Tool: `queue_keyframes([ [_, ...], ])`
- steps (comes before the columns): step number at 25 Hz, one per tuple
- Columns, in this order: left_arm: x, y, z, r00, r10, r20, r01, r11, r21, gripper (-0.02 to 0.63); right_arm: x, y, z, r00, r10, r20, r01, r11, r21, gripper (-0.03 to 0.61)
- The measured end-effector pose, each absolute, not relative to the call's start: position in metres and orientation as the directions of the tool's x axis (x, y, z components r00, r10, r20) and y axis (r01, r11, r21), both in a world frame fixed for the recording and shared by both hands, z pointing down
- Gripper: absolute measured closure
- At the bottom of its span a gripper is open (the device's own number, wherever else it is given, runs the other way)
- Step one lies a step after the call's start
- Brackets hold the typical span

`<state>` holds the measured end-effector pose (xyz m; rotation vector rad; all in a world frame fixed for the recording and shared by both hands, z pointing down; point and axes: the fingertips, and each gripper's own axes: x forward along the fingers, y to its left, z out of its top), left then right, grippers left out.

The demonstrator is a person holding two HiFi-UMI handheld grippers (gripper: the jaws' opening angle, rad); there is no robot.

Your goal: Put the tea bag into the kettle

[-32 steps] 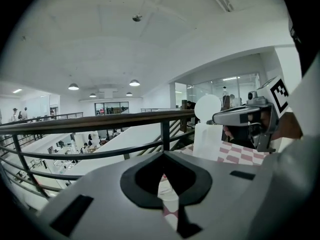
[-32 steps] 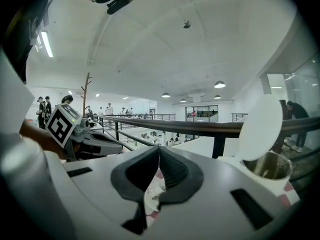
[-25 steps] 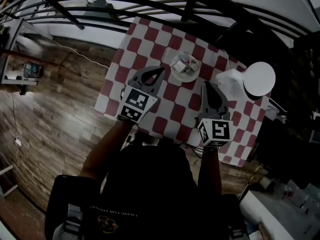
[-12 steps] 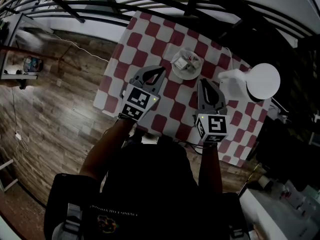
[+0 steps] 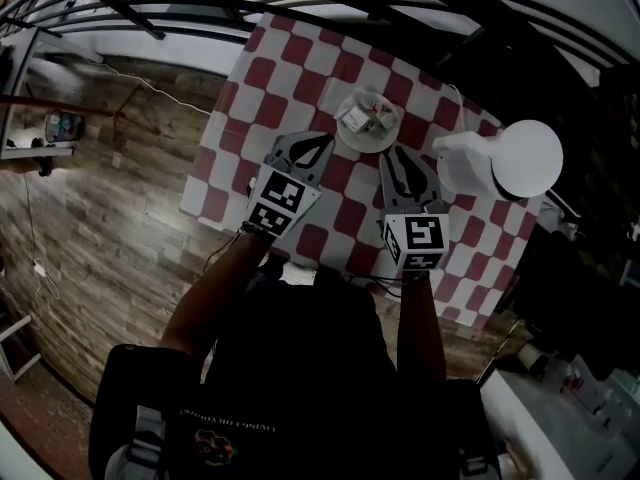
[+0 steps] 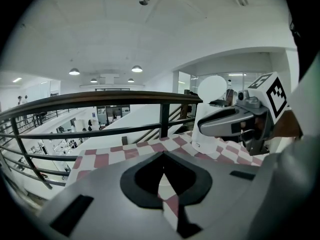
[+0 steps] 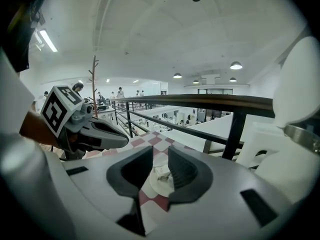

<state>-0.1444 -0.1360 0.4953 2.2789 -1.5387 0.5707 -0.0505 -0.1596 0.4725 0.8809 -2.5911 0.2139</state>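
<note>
A small white plate (image 5: 380,140) on the red-and-white checked table (image 5: 275,68) holds the tea bags (image 5: 358,118). To its right stands the white kettle (image 5: 462,164) with its round lid (image 5: 528,158) swung open. My left gripper (image 5: 318,141) is shut and empty, just left of the plate. My right gripper (image 5: 393,154) is just below the plate, left of the kettle. Its jaws have just been opening and now stand apart with nothing between them. The right gripper view shows the plate and a tea bag (image 7: 162,173) through that gap, and the kettle (image 7: 280,149) at the right.
A dark metal railing (image 5: 300,8) runs along the table's far side, with a drop to a lower floor beyond it. Wooden floor (image 5: 110,228) lies to the left. A counter with small items (image 5: 570,388) is at the lower right.
Both grippers have moved down and forward toward the plate. The right gripper's jaws, shut before, now stand apart.
</note>
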Motion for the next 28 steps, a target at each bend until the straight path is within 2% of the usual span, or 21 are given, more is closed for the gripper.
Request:
queue_keyframes([
  [14,-0.128,-0.140,0.529,0.326,-0.764,0.557,-0.934,-0.351,0.066,0.611,-0.054,-0.175,0.535,-0.722,-0.481,0.498,-0.593,0.801,-0.086,0.459],
  [28,-0.124,-0.145,0.552,0.309,-0.733,0.606,-0.939,-0.336,0.072,0.611,-0.061,-0.199,0.598,-0.697,-0.418,0.583,-0.577,0.810,-0.109,0.453],
])
